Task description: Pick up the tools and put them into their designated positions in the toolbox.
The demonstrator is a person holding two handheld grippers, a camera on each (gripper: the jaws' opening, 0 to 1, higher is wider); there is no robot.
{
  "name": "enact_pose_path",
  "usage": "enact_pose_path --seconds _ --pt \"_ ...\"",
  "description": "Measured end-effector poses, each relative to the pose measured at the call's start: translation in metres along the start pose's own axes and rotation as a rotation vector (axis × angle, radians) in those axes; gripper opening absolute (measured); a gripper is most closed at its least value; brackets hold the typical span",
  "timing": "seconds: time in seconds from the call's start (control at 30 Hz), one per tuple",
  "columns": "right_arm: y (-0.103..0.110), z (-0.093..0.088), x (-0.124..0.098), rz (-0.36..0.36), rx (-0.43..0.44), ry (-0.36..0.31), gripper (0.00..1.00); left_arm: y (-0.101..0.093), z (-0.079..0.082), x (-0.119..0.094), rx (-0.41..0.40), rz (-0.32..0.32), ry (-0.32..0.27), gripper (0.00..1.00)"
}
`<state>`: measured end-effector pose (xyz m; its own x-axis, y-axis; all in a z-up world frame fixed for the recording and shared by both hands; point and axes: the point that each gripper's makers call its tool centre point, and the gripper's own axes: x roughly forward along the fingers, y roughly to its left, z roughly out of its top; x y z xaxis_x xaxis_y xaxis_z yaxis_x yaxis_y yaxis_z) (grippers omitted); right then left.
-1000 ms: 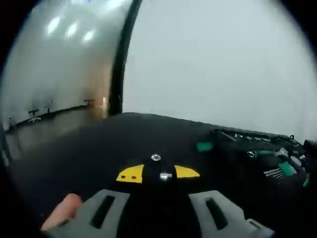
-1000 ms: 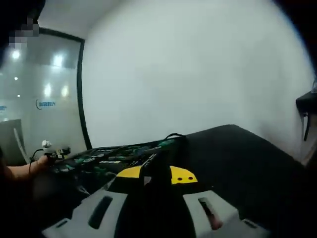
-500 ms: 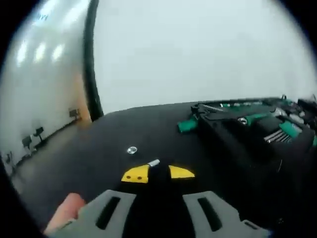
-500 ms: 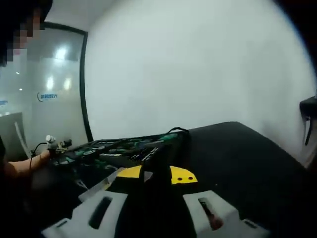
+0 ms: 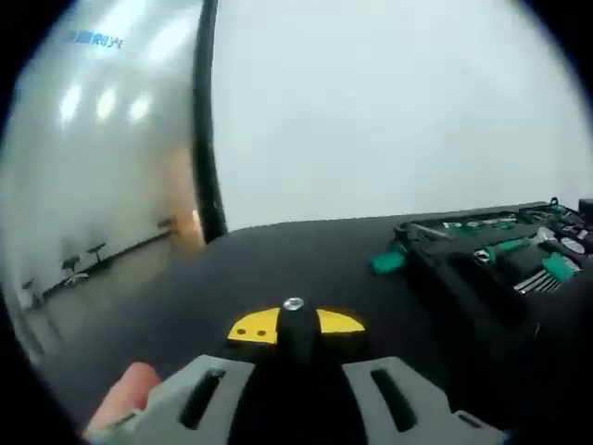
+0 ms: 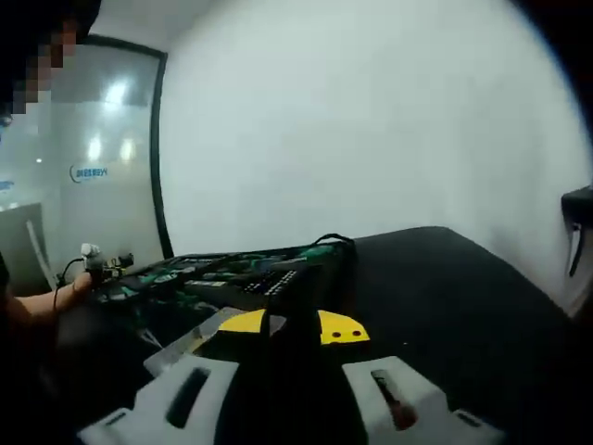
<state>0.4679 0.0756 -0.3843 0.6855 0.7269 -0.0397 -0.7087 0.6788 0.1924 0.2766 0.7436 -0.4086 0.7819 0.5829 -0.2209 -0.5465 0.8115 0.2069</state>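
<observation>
On the black table (image 5: 278, 260), both grippers' fingers look closed beside the toolbox (image 6: 232, 278).

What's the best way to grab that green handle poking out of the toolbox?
Probably by its free end. The green handle juts out past the toolbox corner over the bare black table, so coming from the open table side, jaws closing across its width, looks best. The rest of it sits among other packed tools.
</observation>
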Motion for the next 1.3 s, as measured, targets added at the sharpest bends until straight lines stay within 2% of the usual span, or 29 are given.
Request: enact_pose_path --seconds 0.1,0.13,0.17,0.2,0.27,0.3,0.33,0.37,0.4,0.43,0.57,0.67,0.87,0.97,1.1,1.13,1.17,1.23,1.27,1.3 --pt "0.0 0.0 0.0 0.0 0.0 0.0 0.17 -0.008 -0.016 0.005 0.112 -0.004 0.089 0.15" --pt "0.0 0.0 0.0 0.001 0.0 0.0 0.17 -0.009 -0.008 0.006 0.078 -0.002 0.025 0.15" --pt "0.0 0.0 0.0 0.001 0.001 0.0 0.17 -0.014 -0.009 0.006 0.085 -0.038 0.023 0.15" --pt "0.0 0.0 0.0 0.001 0.001 0.001 0.17 -0.016 -0.012 0.007 0.037 -0.055 0.023 0.14" --pt "0.0 0.0 0.0 0.002 -0.002 0.002 0.17 -0.004 -0.016 0.004 0.045 -0.008 0.045 0.04" --pt "0.001 0.0 0.0 0.003 -0.002 0.003 0.17 -0.001 -0.018 0.002 0.043 0.008 0.049 0.03" --pt "0.001 0.0 0.0 0.003 -0.002 0.003 0.17 0.002 -0.027 -0.003 0.028 0.021 0.107 0.03" --pt "0.0 0.0 0.0 0.002 -0.002 0.003 0.17 -0.003 -0.045 -0.009 -0.004 0.009 0.206 0.03" --pt "0.0 0.0 0.0 0.002 -0.001 0.004 0.17 -0.002 -0.032 -0.01 -0.004 -0.004 0.118 0.03" --pt "0.0 0.0 -0.001 0.001 0.0 0.004 0.17 -0.005 -0.032 -0.015 -0.039 0.001 0.141 0.03" --pt "0.001 0.0 0.0 -0.001 0.001 0.005 0.17 -0.01 -0.027 -0.019 -0.031 -0.013 0.133 0.03" --pt "0.001 -0.001 0.0 0.0 -0.002 0.007 0.17 -0.008 -0.027 -0.022 -0.032 0.01 0.132 0.04" --pt "0.0 0.0 0.0 0.0 0.001 0.006 0.17 0.007 -0.03 -0.017 -0.066 0.056 0.087 0.18" --pt "0.001 0.0 0.0 0.002 0.0 0.007 0.17 0.008 -0.028 -0.018 -0.115 0.053 0.08 0.2" --pt "0.001 0.0 0.0 0.002 0.0 0.005 0.17 0.001 -0.023 -0.021 -0.099 0.028 0.077 0.21" --pt "0.001 0.0 0.0 0.002 0.0 0.003 0.17 -0.001 -0.019 -0.021 -0.11 0.011 0.056 0.21" --pt "0.001 0.0 0.0 0.002 0.0 0.003 0.17 0.0 -0.014 -0.018 -0.175 -0.001 0.021 0.21" --pt "0.001 0.0 0.0 0.003 0.001 0.004 0.17 0.01 -0.011 -0.013 -0.255 0.014 0.011 0.23" --pt "0.001 0.0 0.0 0.003 0.001 0.005 0.17 0.017 -0.009 -0.012 -0.273 0.037 0.022 0.23" --pt "0.001 -0.001 0.0 0.002 0.002 0.01 0.17 0.022 -0.005 -0.007 -0.255 0.044 0.012 0.24"
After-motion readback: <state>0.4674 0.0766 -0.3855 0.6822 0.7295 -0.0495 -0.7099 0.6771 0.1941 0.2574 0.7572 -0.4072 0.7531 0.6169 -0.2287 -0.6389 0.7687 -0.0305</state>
